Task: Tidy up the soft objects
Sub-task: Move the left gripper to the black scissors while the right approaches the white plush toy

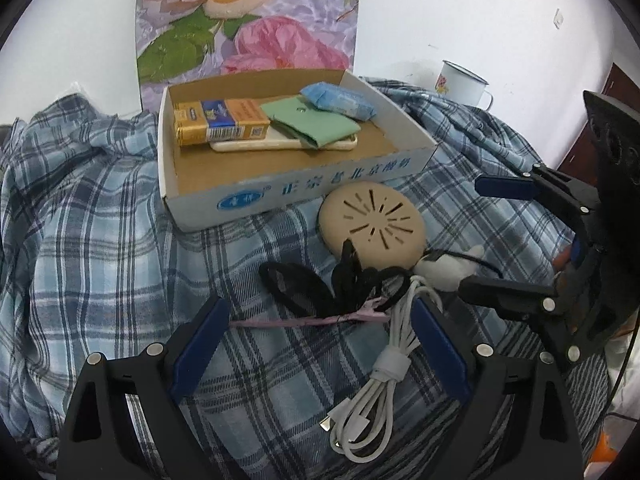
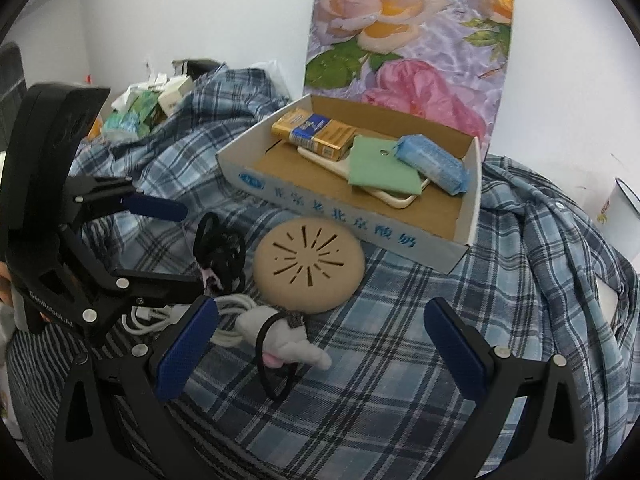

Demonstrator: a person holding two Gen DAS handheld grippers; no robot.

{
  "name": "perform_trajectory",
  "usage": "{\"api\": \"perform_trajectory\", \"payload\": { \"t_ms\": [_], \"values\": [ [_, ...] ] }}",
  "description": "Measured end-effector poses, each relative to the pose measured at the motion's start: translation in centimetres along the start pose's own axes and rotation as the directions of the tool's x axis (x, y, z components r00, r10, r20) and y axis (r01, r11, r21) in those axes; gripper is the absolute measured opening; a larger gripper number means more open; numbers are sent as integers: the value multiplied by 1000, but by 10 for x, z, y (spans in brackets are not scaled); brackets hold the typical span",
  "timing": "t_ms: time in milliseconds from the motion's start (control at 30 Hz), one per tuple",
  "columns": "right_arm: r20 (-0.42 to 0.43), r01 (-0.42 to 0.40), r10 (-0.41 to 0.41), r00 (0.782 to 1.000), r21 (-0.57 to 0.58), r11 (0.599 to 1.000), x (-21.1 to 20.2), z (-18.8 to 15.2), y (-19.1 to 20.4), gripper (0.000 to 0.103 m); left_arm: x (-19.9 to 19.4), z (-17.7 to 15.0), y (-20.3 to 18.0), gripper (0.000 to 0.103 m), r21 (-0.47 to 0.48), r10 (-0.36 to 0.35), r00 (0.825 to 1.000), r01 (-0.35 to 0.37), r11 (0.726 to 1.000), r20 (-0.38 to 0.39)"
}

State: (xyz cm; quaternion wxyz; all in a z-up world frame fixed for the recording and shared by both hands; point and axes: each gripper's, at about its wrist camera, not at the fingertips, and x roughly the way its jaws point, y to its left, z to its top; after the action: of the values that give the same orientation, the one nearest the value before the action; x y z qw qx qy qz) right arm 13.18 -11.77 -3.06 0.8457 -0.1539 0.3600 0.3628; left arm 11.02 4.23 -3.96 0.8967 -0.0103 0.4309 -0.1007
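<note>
- The left hand-held gripper [image 1: 320, 344] hangs low over the plaid cloth [image 1: 100, 240] with its blue pads spread apart, clamped on nothing; a coiled white cable [image 1: 380, 384] and a thin pink strip [image 1: 304, 322] lie between them.
- The right hand-held gripper [image 2: 320, 350] is likewise spread wide and empty, with a small white plush toy [image 2: 288, 344] and a black hair tie [image 2: 276, 364] looped around it lying between its pads.
- A black lace hair piece [image 1: 320, 284] lies just beyond the left pads, touching the cable.
- A round tan vented pad [image 1: 372, 228] rests just in front of the cardboard tray [image 1: 280, 196].
- Inside the tray lie a yellow-and-blue pack [image 1: 220, 120], a green pouch [image 1: 316, 124], a blue tissue packet [image 1: 340, 100] and a cream flat item [image 1: 280, 145] beneath them.
- A floral panel [image 1: 248, 16] stands behind the tray; an enamel mug [image 1: 464, 82] sits to the right.
</note>
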Motion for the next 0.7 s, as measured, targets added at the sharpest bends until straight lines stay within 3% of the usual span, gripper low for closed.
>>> {"api": "perform_trajectory", "payload": {
  "t_ms": [700],
  "values": [
    [-31, -16, 16, 999, 4, 1000, 9, -2, 2, 102, 17, -6, 11, 94, -64, 17, 996, -22, 998, -82]
  ]
}}
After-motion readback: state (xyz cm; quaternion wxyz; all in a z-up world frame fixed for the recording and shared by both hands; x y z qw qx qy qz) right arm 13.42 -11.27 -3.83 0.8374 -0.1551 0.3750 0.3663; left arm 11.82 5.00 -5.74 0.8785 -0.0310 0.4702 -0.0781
